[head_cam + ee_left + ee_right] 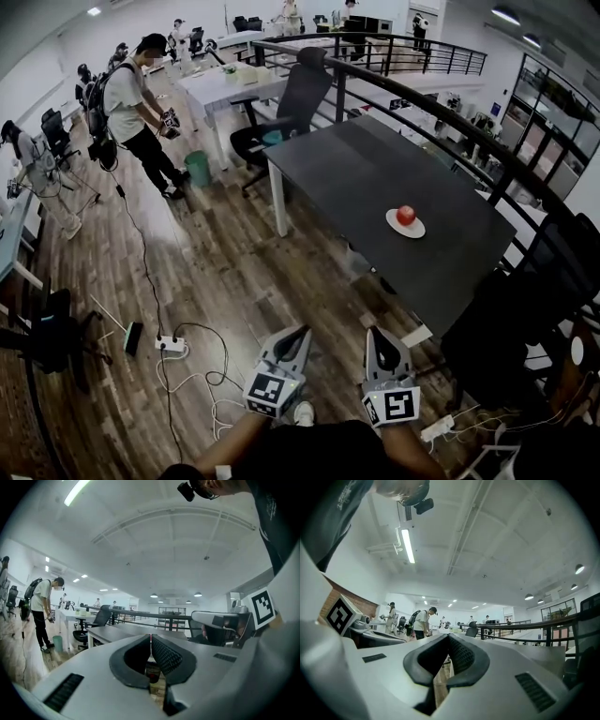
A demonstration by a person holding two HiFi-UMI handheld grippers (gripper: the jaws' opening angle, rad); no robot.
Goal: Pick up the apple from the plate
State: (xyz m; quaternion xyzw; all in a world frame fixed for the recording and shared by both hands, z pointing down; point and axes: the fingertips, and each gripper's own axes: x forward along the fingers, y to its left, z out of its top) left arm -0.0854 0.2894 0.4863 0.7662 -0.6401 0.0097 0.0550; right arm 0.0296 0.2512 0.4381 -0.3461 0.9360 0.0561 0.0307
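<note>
- On the dark worktop, toward its right-hand end, sits a white plate with the red apple resting at its middle, upright and untouched.
- Short of the worktop's near edge, over the wooden floor, both grippers are held low in front of the person, well apart from the apple.
- Left gripper: jaws pressed together, nothing between them.
- Right gripper: jaws likewise closed tip to tip, empty.
- Step in hand, as I judge it: the approach. No reach over the worktop has begun, so the task is at its start.
- To do it well: the right gripper lies nearer the apple's end of the worktop and looks the natural choice. Part its jaws fully before crossing the worktop edge, not over the plate.
- Come in about level and bring the pads to the apple's widest part, one on either side.
- Risk: a round, smooth fruit may roll or squirt out if gripped too high, and a low jaw tip could nudge the plate along the worktop. Close gently, then lift straight up.
- Writing: none legible. Only black-and-white square markers on the gripper cubes, which carry patterns rather than words; no brand shows on apple, plate or worktop.
</note>
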